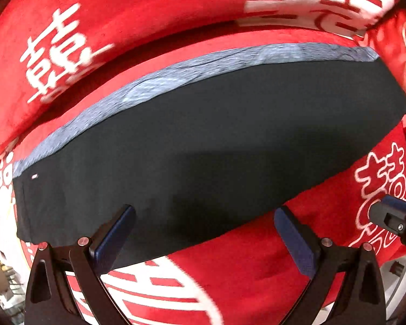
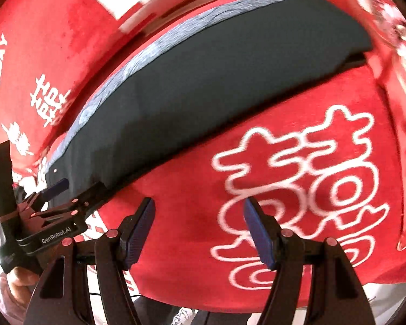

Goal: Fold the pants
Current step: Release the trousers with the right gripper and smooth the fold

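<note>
We have the pants (image 1: 203, 135) lying flat on the red cloth (image 1: 149, 21) that covers the surface – a long dark band, already doubled leg on leg by the look of it, with a strip of grey lining (image 1: 154, 81) showing along the far edge. Our left claw (image 1: 203, 233) hangs over the near edge of the pants, jaws wide apart and holding nothing. Our right claw (image 2: 199, 227) is off the pants, over bare cloth on the near side, jaws likewise spread and empty.

We judge the lengthwise fold done and the crosswise fold not yet begun; both claws seem to be travelling between grasps. Next we would need each claw at one end of the pants, pinching both layers at the near and far corners – then carrying that end over to meet the other without dragging the lower layer askew.
</note>
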Tool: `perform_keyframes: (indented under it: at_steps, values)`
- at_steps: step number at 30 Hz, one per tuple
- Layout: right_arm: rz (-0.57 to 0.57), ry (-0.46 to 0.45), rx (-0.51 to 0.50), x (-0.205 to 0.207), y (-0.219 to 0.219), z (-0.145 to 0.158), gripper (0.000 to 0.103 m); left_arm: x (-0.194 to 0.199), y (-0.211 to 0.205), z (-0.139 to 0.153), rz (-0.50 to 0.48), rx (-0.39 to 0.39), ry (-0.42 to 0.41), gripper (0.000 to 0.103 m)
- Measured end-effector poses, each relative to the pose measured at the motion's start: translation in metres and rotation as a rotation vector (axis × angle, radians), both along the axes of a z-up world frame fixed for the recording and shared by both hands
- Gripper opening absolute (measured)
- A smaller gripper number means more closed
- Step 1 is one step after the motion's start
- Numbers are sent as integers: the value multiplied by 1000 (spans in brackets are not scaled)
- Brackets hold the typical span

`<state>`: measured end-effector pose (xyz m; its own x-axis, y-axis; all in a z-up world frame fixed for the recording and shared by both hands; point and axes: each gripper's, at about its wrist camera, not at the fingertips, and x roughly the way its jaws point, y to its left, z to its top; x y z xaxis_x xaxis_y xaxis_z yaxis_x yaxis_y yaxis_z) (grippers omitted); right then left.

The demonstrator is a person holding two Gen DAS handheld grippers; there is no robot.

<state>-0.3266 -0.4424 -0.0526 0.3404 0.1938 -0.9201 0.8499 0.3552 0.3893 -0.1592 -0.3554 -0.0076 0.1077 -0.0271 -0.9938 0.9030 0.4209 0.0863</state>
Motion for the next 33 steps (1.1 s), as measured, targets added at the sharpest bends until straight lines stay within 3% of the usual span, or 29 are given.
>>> perform_keyframes:
  at_steps: [14, 19, 23, 25, 29, 33]
  values:
    - [-131, -44, -18, -50, -44, -6, 71, -44, -59, -6, -29, 1, -35, 103]
    - [-189, -72, -65, -61, -57, -4, 71, -50, -75, 0, -22, -29, -37, 103]
    - [-274, -100, -98, -67, -74, -7, 70, -51, -85, -13, 0, -15, -34, 103]
    - [-307, -96, -128, -71, -81, -8, 60, -51, -88, -17, 17, -15, -17, 103]
    - [-347, -106, -103, -72, -95, -17, 13, -48, -86, -18, 27, -32, -9, 103]
    - [-342, -96, -169, -69, -105, -5, 13, -40, -82, -20, 24, -29, -8, 103]
